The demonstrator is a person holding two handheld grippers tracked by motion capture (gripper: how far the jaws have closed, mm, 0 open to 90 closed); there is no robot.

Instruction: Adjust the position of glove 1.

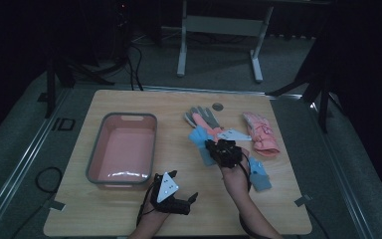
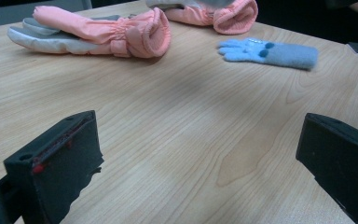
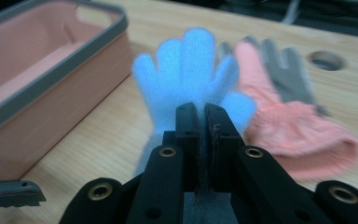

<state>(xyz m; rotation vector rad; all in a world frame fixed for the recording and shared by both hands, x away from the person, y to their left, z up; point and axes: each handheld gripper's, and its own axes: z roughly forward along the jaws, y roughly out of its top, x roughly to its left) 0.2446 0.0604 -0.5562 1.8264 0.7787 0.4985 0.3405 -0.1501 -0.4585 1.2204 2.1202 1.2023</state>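
Observation:
My right gripper [image 1: 210,145] is shut on a light blue knit glove [image 1: 198,136] near the table's middle. In the right gripper view the jaws [image 3: 200,111] pinch the blue glove [image 3: 191,70] at its cuff, fingers spread beyond the tips. Just behind it lies a pink and grey glove [image 1: 204,117] [image 3: 284,112]. A second blue glove [image 1: 259,175] [image 2: 270,51] lies flat right of my right hand. A pink glove [image 1: 261,132] [image 2: 214,11] rests at the right. My left gripper [image 1: 184,184] [image 2: 200,154] stands open over bare wood near the front edge.
A pink bin with a grey rim [image 1: 95,149] [image 3: 51,74] sits on the table's left half, holding nothing. A round cable hole [image 1: 217,106] is at the back centre. A desk frame [image 1: 219,25] stands on the floor beyond the table.

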